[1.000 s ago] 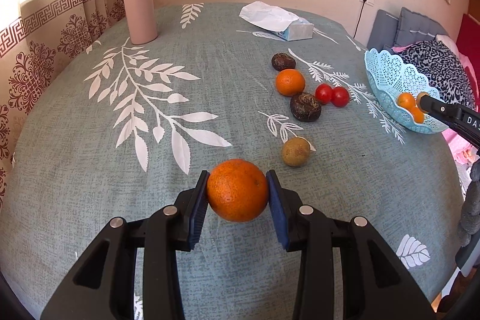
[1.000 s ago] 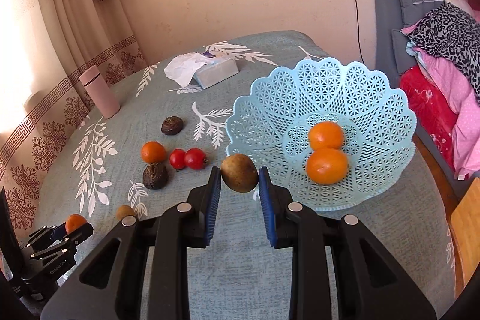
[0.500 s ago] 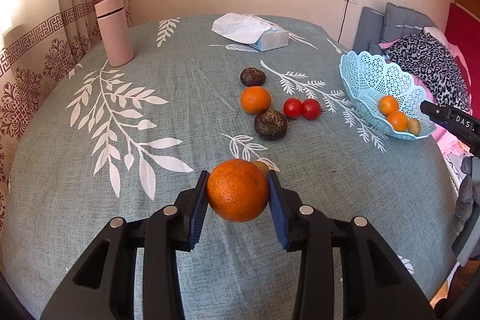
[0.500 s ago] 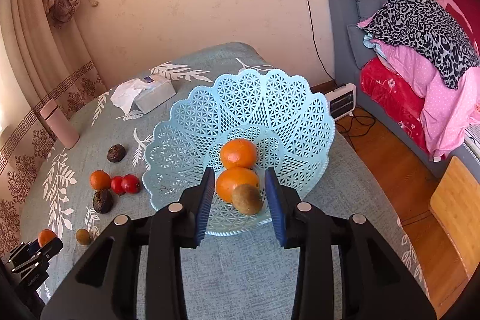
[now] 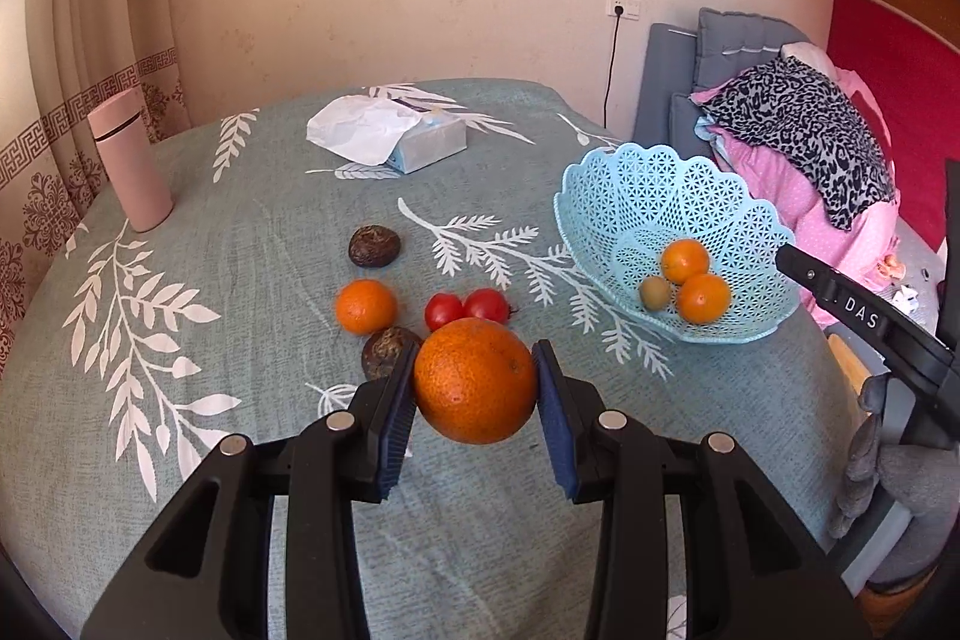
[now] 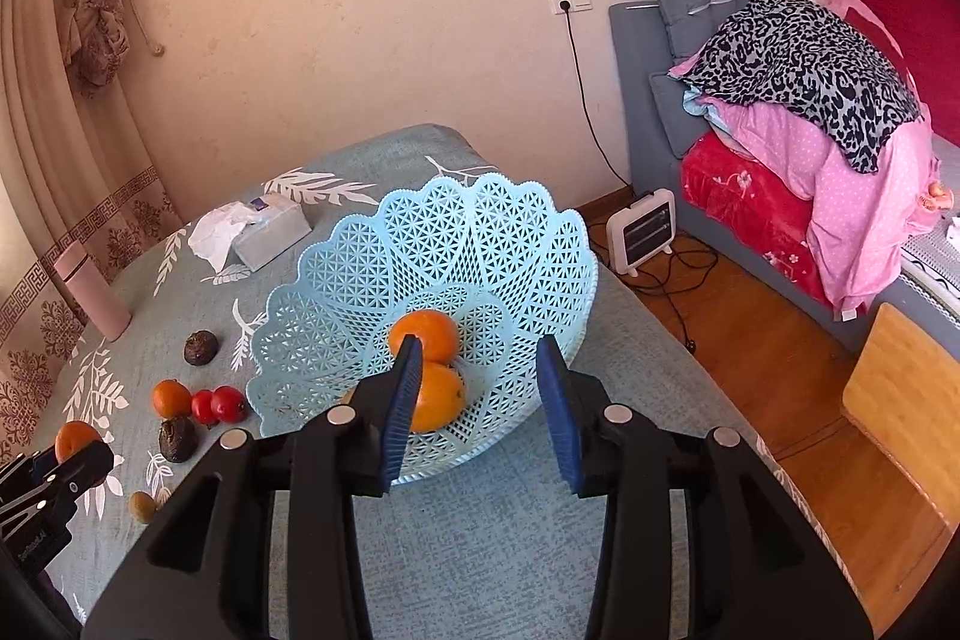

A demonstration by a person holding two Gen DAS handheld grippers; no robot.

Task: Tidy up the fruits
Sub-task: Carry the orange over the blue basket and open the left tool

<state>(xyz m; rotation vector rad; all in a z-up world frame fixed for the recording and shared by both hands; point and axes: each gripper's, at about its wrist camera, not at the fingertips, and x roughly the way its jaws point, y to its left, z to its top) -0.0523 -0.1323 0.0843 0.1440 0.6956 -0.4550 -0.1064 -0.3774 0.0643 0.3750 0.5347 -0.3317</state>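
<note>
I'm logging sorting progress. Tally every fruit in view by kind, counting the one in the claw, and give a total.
Round orange citrus fruits: 4
Small red tomatoes: 2
Dark brown wrinkled fruits: 2
Small greenish-brown round fruits: 2
Total: 10

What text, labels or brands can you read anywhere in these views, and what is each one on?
"DAS": white letters on the right gripper's black finger, cut off in the left wrist view.
Small white print on the left gripper's body: too small to read.
Tissue box print: blurred, unreadable.
</note>
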